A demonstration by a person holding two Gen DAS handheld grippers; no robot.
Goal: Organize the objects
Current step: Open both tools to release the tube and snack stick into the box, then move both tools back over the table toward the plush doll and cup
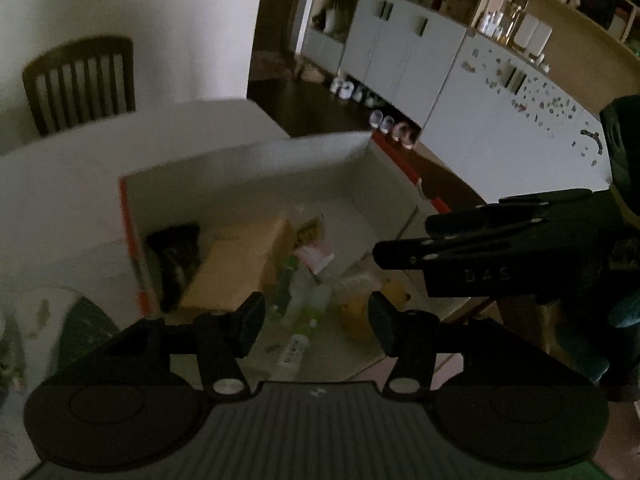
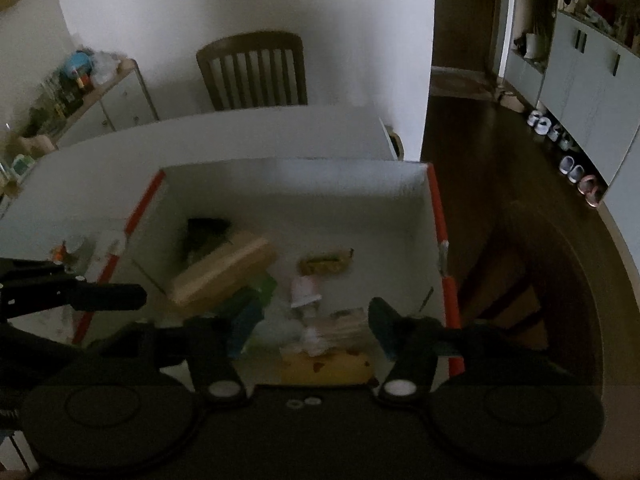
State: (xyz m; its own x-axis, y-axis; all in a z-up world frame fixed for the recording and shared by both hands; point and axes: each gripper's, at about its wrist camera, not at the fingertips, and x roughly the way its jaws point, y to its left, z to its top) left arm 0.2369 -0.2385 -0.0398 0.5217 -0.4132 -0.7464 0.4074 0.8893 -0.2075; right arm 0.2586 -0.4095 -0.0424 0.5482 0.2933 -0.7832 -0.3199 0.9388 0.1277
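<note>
A white box with an orange rim [image 1: 248,152] [image 2: 436,208] stands on the white table [image 1: 60,184] [image 2: 100,152]. Inside lie a tan carton [image 1: 240,264] [image 2: 222,270], a black item [image 1: 176,256] [image 2: 204,232], a pink packet [image 1: 316,258] [image 2: 306,292], a yellow item [image 1: 360,312] [image 2: 326,366], a small white tube [image 1: 292,354] and other small packets. My left gripper [image 1: 316,320] is open and empty above the box's near side. My right gripper [image 2: 304,324] is open and empty over the box; it also shows in the left wrist view [image 1: 404,248].
A wooden chair [image 1: 80,80] [image 2: 254,70] stands behind the table by the white wall. Small items [image 2: 80,252] lie on the table left of the box. Grey cabinets [image 1: 400,52] and shoes [image 2: 576,172] line the dark floor to the right.
</note>
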